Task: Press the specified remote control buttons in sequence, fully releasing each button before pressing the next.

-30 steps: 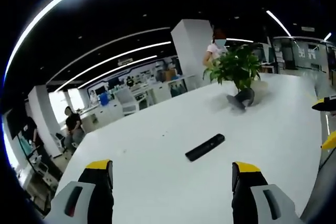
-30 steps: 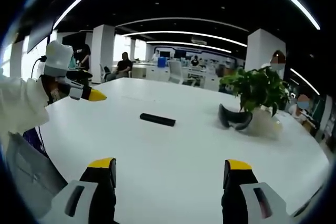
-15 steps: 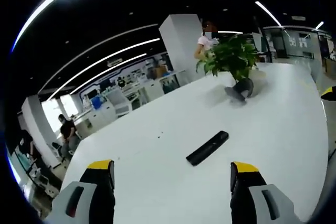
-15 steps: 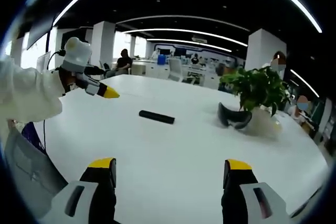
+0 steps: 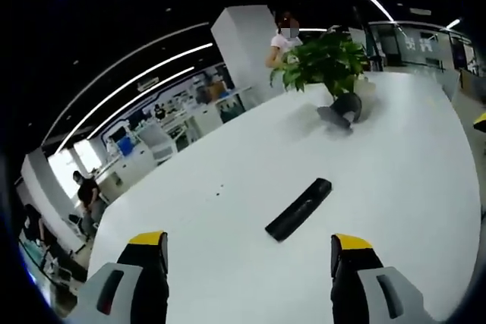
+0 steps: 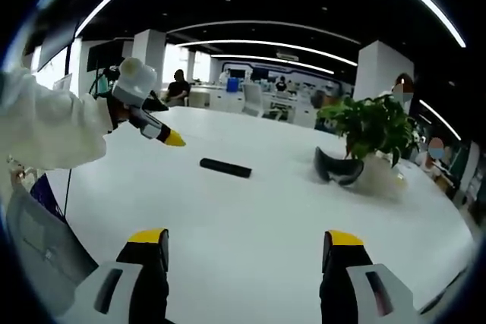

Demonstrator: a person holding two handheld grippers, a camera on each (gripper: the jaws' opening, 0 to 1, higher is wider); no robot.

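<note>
My left tool (image 5: 247,259), jaws wide and empty, has closed in on the remote (image 5: 298,209) lying mid-table (image 5: 395,157); right tool (image 6: 241,256) hangs back, wide too. No button pressed yet.

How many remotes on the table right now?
1. The black remote lies flat on the white table, ahead of the left gripper and short of the potted plant. Nothing seems hidden.
</note>
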